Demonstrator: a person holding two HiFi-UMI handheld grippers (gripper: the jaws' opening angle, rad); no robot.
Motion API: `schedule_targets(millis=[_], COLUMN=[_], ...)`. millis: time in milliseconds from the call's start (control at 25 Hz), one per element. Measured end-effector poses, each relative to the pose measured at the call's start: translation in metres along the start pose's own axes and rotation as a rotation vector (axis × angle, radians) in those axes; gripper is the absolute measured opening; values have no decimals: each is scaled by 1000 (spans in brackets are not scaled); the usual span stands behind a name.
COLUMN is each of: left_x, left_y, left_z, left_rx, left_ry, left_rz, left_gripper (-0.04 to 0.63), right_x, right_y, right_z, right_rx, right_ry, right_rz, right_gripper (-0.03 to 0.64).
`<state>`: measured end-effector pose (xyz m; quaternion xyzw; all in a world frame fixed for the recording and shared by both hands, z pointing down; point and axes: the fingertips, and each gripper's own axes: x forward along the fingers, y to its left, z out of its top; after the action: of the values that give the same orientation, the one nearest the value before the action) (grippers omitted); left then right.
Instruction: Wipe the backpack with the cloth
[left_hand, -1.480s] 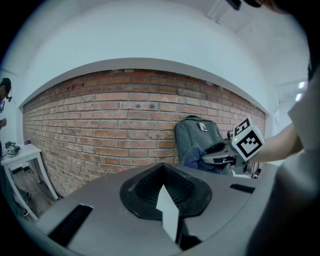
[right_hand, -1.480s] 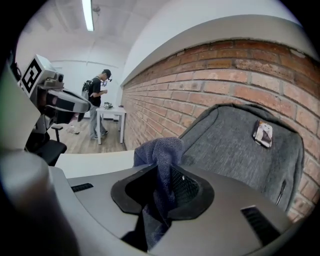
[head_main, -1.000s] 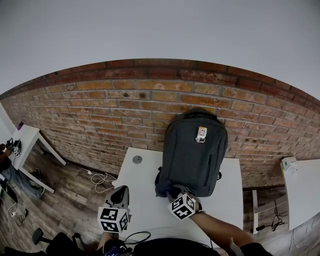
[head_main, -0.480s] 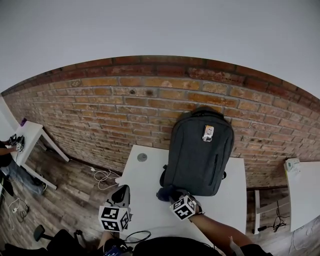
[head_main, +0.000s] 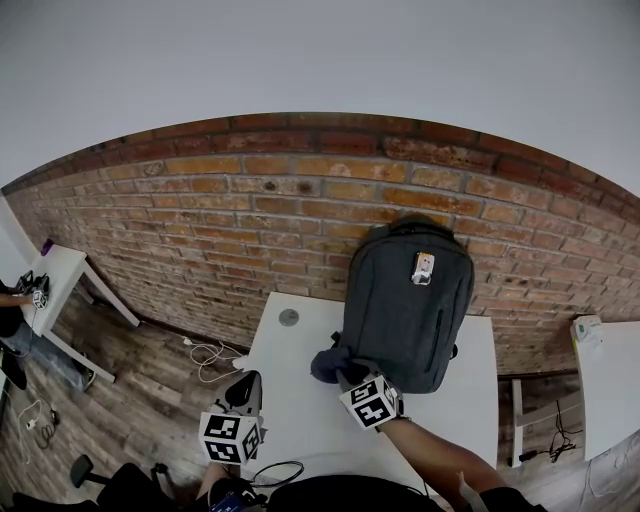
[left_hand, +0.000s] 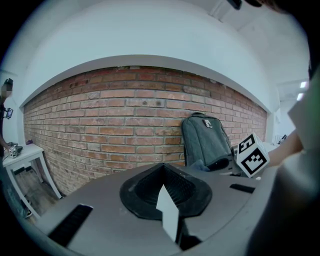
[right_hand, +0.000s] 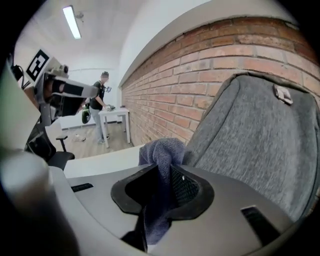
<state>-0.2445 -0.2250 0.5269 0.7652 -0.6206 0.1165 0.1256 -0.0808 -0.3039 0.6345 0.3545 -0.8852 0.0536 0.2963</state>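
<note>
Here, the right gripper (right_hand: 161, 197) clamps a bunched blue-grey cloth (right_hand: 161, 152) at the lower left corner of the tall dark grey fabric backpack (head_main: 405, 305) standing ahead; the left gripper (head_main: 240, 392), closed on nothing, hangs farther off.

Each gripper's body is smooth grey plastic, with a black diamond-shaped collar sunk in its middle and a narrow dark slot to either side. On the left gripper (left_hand: 168, 206) a white wedge-shaped blade rises out of that collar. On the right gripper (right_hand: 166, 174) the collar's inner wall is finely ribbed. The left marker cube (head_main: 229, 438) is white, with black square patterns on its faces. The right marker cube (head_main: 371, 402), to its right, looks the same. Just above the left marker cube is a rounded black housing. A thin black cable (head_main: 280, 468) curls just below and right of that cube. Below it, the person wears a black top (head_main: 330, 495).
</note>
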Motion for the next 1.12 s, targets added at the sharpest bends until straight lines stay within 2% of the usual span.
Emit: schedule_targets(millis=[320,600,880,1120], left_x=[1,-4,-15,-21], left_y=[6,15,32,44], left_z=[-3,-4,-8,-10], left_rx=[-12,-16,-27,-39], left_ry=[-4,-3,2,5], left_rz=[-7,9,52,80], left_gripper=[-3,-3,-3,-3], right_x=[-11,-13,-23,-24], right_y=[-71,-129,-170,-177], right_z=[98,162,201,217], right_rx=[17,20,37,38], right_ry=[-149,-213,-262,-286], right_rz=[-126,-217,-294,-338], right_gripper=[75,75,75,75])
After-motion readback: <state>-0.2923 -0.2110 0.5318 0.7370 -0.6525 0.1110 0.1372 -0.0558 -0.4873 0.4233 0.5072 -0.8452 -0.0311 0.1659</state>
